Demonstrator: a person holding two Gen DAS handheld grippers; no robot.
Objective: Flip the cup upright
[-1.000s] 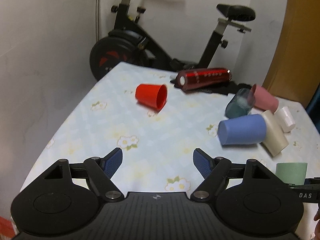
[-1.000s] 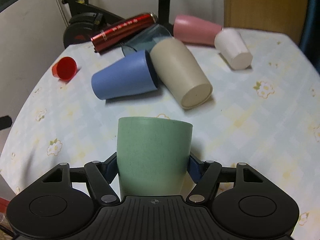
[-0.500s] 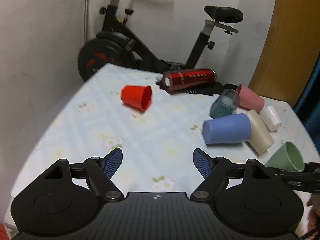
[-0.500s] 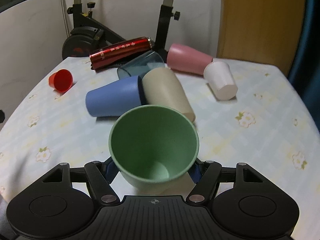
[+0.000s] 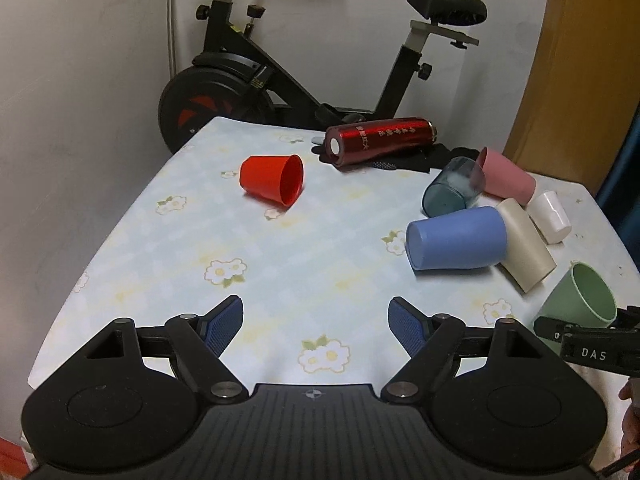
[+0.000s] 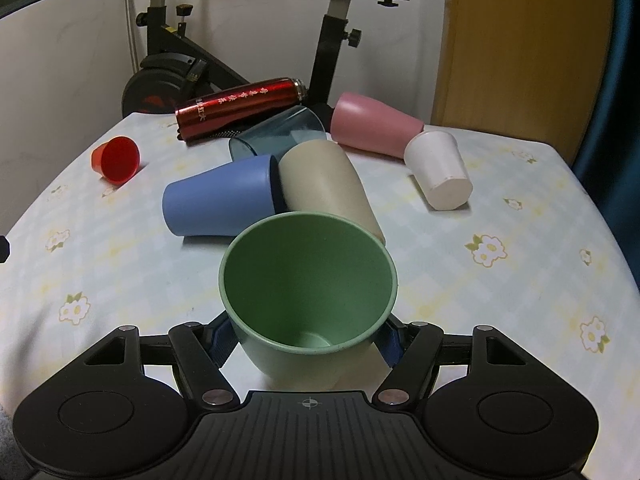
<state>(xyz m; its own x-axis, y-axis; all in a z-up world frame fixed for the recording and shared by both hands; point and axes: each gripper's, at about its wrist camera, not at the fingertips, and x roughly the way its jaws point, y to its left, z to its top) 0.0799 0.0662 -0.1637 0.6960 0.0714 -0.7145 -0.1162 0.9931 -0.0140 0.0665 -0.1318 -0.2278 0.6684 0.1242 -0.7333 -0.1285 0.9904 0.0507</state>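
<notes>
My right gripper (image 6: 308, 340) is shut on a green cup (image 6: 308, 280), held above the table near its front edge, mouth up and tilted toward the camera. The green cup also shows at the right edge of the left wrist view (image 5: 580, 304), with the right gripper (image 5: 588, 340) under it. My left gripper (image 5: 316, 316) is open and empty above the table's front. A red cup (image 5: 272, 179) lies on its side at the far left. A blue cup (image 5: 456, 238), beige cup (image 5: 524, 248), white cup (image 5: 552, 216), pink cup (image 5: 506, 176) and dark teal cup (image 5: 450, 194) lie on their sides in a cluster.
A red thermos (image 5: 380, 140) lies on dark cloth at the table's far edge. An exercise bike (image 5: 256, 76) stands behind the table by the white wall. A wooden door (image 6: 516, 48) is at the far right. The floral tablecloth (image 5: 280, 256) covers the table.
The green cup turned in my right gripper from mouth down to mouth up, then tilted a little further upright. My left gripper stayed open and barely moved.
</notes>
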